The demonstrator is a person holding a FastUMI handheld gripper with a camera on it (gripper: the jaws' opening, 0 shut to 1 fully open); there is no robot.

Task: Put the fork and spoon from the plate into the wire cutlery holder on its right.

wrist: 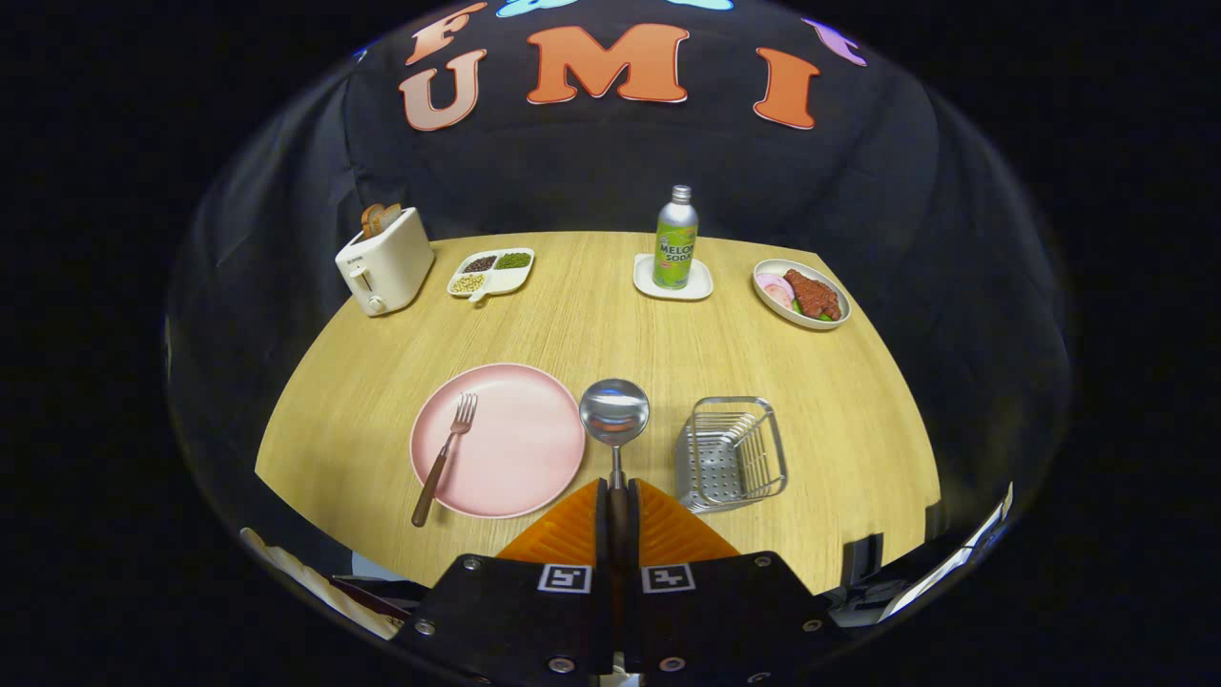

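At lower centre, the gripper point(618, 506) clamps both fingers on the handle of the spoon point(615, 417), a stiff, light, likely slippery utensil held between pink plate point(520, 468) and wire cutlery holder point(730, 453).

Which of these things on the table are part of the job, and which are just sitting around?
Part of the job: the spoon, clamped by its handle in the gripper; the fork lying on the pink plate; the wire cutlery holder to the plate's right.

Just lying about: toaster, divided snack tray, soda bottle on its coaster, dish of food.
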